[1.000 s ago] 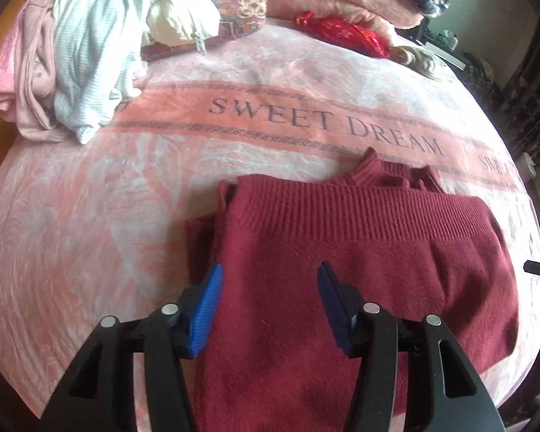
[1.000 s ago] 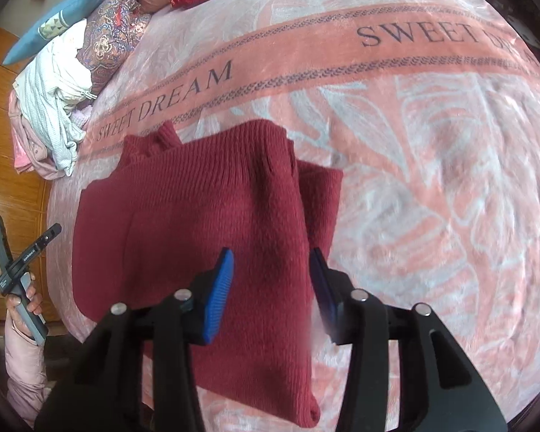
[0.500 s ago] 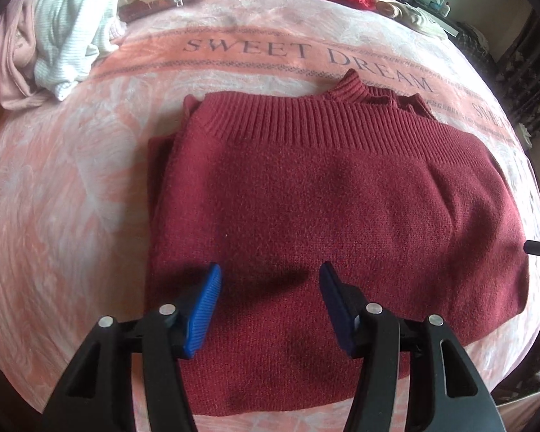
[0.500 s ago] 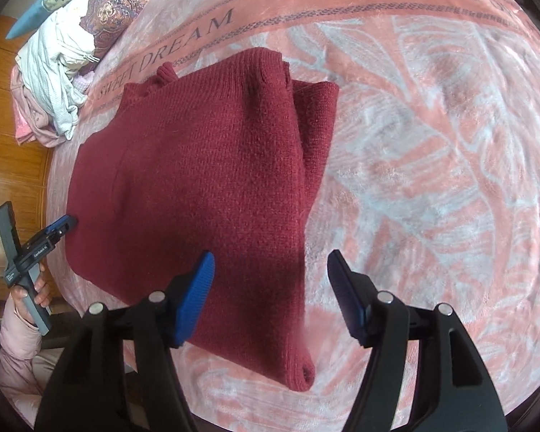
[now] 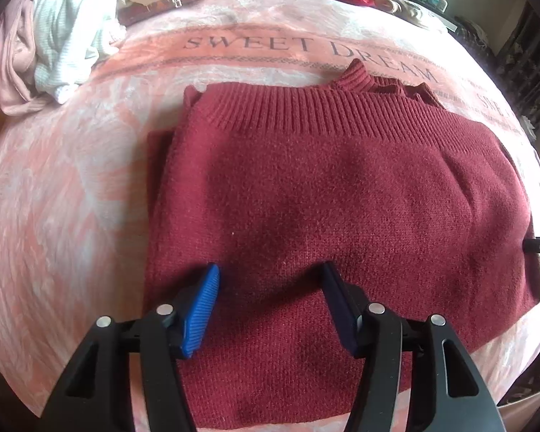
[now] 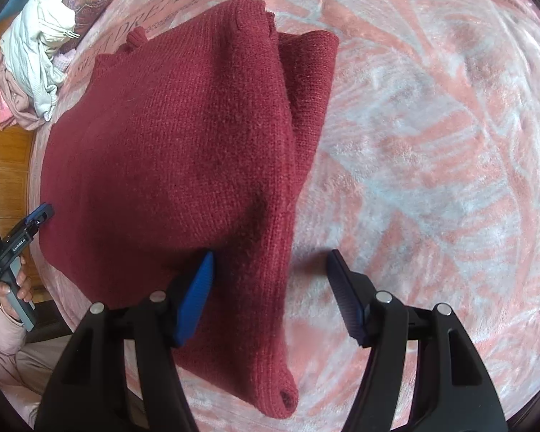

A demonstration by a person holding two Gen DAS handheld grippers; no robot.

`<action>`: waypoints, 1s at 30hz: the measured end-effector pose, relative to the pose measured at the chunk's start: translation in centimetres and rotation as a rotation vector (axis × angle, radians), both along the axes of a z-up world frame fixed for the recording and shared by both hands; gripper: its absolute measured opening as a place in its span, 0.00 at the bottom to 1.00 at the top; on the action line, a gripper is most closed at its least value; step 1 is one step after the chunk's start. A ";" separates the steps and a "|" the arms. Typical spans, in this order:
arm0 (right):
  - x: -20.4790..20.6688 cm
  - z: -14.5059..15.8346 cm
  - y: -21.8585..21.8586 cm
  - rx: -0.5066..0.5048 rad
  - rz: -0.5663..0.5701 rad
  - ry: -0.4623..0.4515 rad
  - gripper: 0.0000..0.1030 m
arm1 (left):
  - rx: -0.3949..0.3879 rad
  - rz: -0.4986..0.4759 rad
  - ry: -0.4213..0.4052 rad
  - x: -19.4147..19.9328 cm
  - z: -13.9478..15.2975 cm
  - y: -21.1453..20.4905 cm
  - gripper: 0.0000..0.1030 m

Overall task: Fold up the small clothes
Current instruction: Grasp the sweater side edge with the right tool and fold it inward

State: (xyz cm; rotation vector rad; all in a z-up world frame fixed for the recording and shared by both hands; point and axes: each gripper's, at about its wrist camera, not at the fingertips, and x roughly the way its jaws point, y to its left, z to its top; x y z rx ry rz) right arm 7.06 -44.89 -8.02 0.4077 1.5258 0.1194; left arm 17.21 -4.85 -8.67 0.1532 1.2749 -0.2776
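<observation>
We see the folded sweater [image 5: 342, 194] lying mid-frame on the bed [image 5: 72, 198]. Our left tool [image 5: 270, 280] and right tool [image 6: 270, 266] hover over it, both spread wide, gripping nothing.

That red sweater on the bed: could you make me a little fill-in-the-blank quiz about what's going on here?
1. The knitted sweater is dark ___ in colour.
2. The blanket under it carries the words "SWEET ___".
3. The left gripper has its jaws ___, holding nothing.
4. The right gripper has one finger over the sweater and the other over the ___.

Missing words: red; DREAM; open; blanket
</observation>
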 end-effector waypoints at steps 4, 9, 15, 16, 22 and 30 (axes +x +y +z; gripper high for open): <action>0.1 -0.3 0.0 0.004 0.000 -0.005 0.59 | -0.001 -0.001 0.001 0.1 -0.2 0.0 0.59; 0.4 -0.1 0.8 0.078 0.014 -0.007 0.20 | -0.005 -0.005 0.002 0.2 -0.4 0.2 0.62; 0.7 -0.7 1.0 0.078 -0.017 0.006 0.19 | -0.023 0.004 0.022 0.9 -1.3 0.8 0.70; 0.7 -0.7 1.1 0.070 -0.018 0.006 0.18 | -0.019 -0.001 0.021 1.0 -1.5 0.8 0.71; 1.3 -0.1 3.2 -0.040 -0.026 0.024 0.16 | -0.005 -0.025 0.002 1.4 -2.2 0.7 0.78; 1.3 2.2 4.1 -0.092 -0.095 0.036 0.13 | -0.031 -0.038 0.049 2.3 -2.3 1.1 0.79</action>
